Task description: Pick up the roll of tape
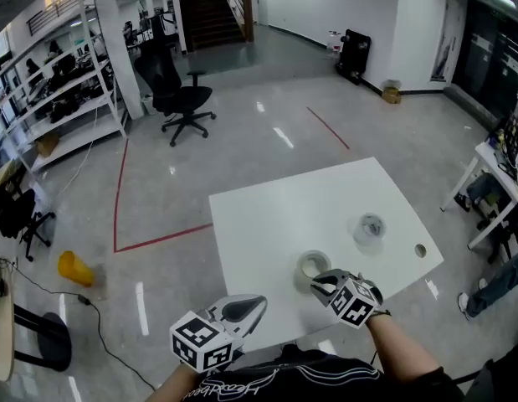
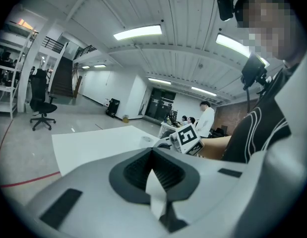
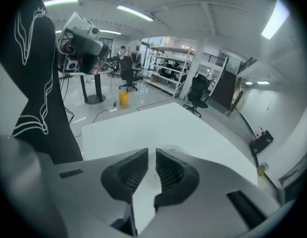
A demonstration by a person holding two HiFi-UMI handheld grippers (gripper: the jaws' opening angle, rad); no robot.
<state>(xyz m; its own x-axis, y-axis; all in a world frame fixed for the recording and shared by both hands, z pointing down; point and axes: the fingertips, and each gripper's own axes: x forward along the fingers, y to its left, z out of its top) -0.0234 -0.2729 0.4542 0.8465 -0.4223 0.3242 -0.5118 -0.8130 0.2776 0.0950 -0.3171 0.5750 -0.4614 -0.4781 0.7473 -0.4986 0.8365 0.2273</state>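
Note:
A cream roll of tape (image 1: 311, 267) lies flat on the white table (image 1: 275, 216), near its front edge. A second, clear roll (image 1: 370, 229) lies further right. My right gripper (image 1: 326, 280) hovers just in front of the cream roll, its tips right at the roll's near rim; I cannot tell if they touch. In the right gripper view, the right gripper (image 3: 155, 151) has its jaws a narrow slit apart with only bare table (image 3: 158, 125) beyond; the roll is hidden there. My left gripper (image 1: 255, 303) hangs at the table's front edge, and the left gripper (image 2: 152, 151) shows its tips meeting, empty.
A small round hole (image 1: 420, 250) sits in the table's right corner. A black office chair (image 1: 182, 99) and shelving (image 1: 66, 90) stand far left, and a yellow object (image 1: 74, 268) lies on the floor. Another white table (image 1: 493, 162) is at the right. A person (image 2: 207, 118) stands beyond.

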